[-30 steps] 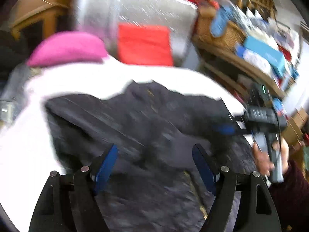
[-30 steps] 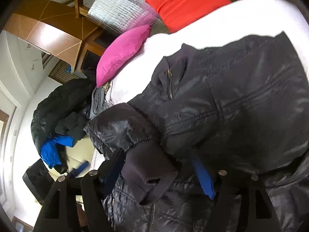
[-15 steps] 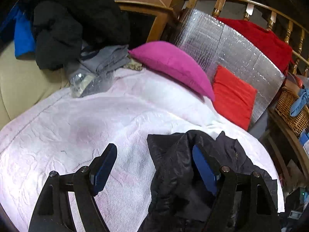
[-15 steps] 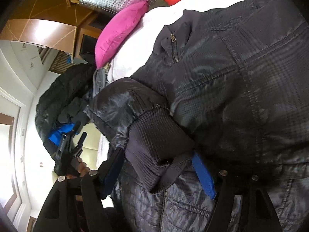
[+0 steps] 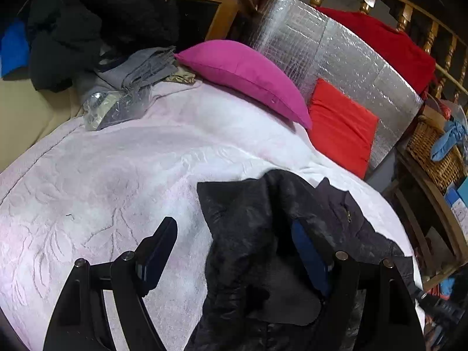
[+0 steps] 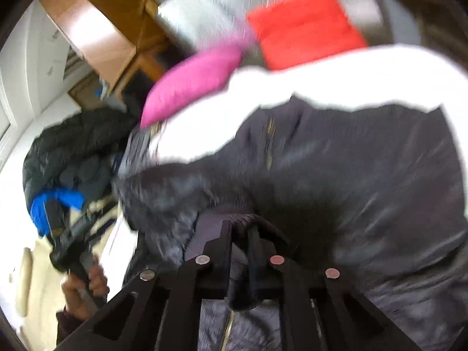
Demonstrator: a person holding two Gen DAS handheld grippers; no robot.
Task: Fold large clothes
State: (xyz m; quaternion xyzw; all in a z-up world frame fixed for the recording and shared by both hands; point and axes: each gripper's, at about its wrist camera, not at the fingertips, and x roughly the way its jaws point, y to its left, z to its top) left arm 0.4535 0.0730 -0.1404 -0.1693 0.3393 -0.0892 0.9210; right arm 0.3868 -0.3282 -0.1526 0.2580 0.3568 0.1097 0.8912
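Right wrist view shows your right gripper (image 6: 239,234) with its jaws together, clamped on the knitted cuff (image 6: 242,222) of the dark jacket (image 6: 351,190). The sleeve (image 6: 163,193) bulges just beyond the cuff and runs toward your left hand (image 6: 84,286). The picture is blurred, so finer detail I cannot tell.

Your left gripper (image 5: 234,251) has its jaws well apart and holds nothing. One pad lies over the white blanket (image 5: 117,175); the other is against the jacket's edge. The jacket lies lengthwise away from you, toward the red cushion (image 5: 339,125), so the right hand is the nearer one for the fold. Beyond the jacket sit the pink pillow (image 5: 242,73) and the silver foil mat (image 5: 336,49). Nothing stands on the blanket beside the jacket.
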